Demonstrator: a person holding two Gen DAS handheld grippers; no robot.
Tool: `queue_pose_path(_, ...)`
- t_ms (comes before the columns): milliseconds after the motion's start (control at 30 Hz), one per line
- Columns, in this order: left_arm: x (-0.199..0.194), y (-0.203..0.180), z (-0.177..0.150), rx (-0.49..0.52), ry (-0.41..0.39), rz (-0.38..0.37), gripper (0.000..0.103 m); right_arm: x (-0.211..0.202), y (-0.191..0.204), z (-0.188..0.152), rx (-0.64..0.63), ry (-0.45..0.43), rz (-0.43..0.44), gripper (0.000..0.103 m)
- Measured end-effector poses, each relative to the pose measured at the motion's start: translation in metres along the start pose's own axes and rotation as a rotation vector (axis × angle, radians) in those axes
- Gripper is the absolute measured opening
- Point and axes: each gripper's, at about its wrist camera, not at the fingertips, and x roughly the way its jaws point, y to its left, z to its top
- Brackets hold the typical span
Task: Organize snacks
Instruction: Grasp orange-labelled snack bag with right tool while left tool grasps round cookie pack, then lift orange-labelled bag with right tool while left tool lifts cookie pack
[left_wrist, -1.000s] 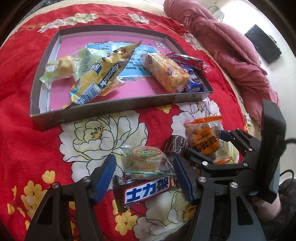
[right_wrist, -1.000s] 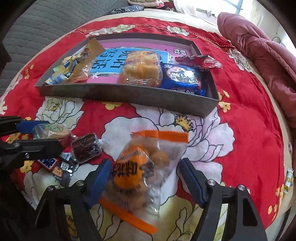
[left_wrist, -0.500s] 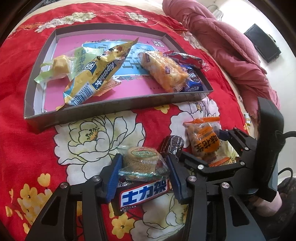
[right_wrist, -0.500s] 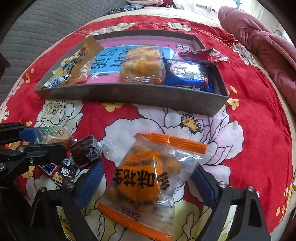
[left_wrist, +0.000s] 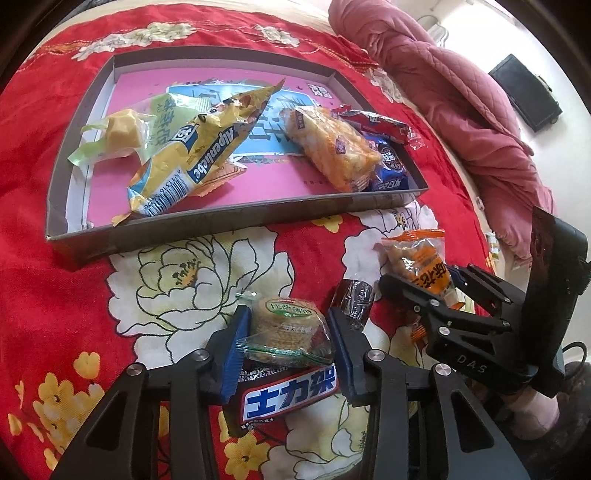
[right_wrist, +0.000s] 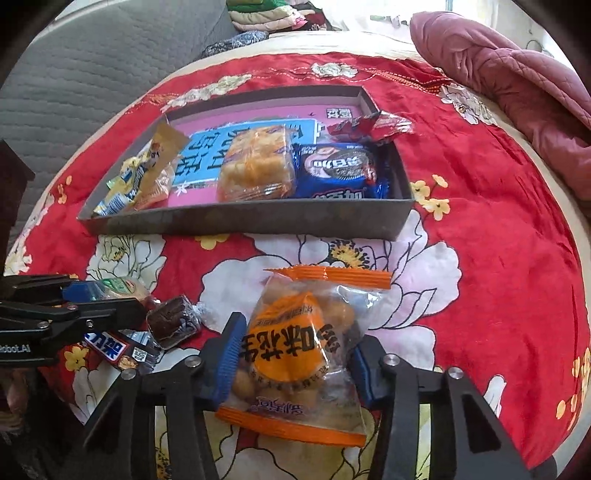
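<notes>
left gripper (left_wrist: 286, 334) clamps clear-wrapped round cracker pack (left_wrist: 284, 319); left view only | right gripper (right_wrist: 295, 354) pinches orange-trimmed clear peanut bag (right_wrist: 295, 354) | grey cardboard tray (right_wrist: 240, 218) beyond

Both hand-held grippers have closed: left (left_wrist: 286, 334) on cracker pack (left_wrist: 286, 325), right (right_wrist: 295, 354) on peanut bag (right_wrist: 303, 354).

Tray: the shallow grey cardboard tray (left_wrist: 207, 230) lies on the red flowered bedspread (left_wrist: 48, 295), ahead of both my grippers.
In tray: yellow Alpenliebe bag (left_wrist: 195, 155) left, clear-wrapped golden pastry pack (left_wrist: 332, 147) right.
Before tray: clear-wrapped round cracker stack (left_wrist: 286, 325) on the Snickers bar (left_wrist: 291, 395); orange-banded clear peanut bag (right_wrist: 295, 350) to their right.
</notes>
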Motion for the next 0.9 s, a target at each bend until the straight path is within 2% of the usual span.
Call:
queue_pose_path(267,-0.012,0.001,0.001,-0.005,-0.028,-0.018,0.041,-0.012,-0.001,0.000,0.010,-0.036,0.021,0.051)
queue_pose_path(900,-0.058,0.008,0.009,-0.023,-0.181,-0.026,0.041,-0.032,-0.003,0.008,0.040,-0.101,0.067,0.051)
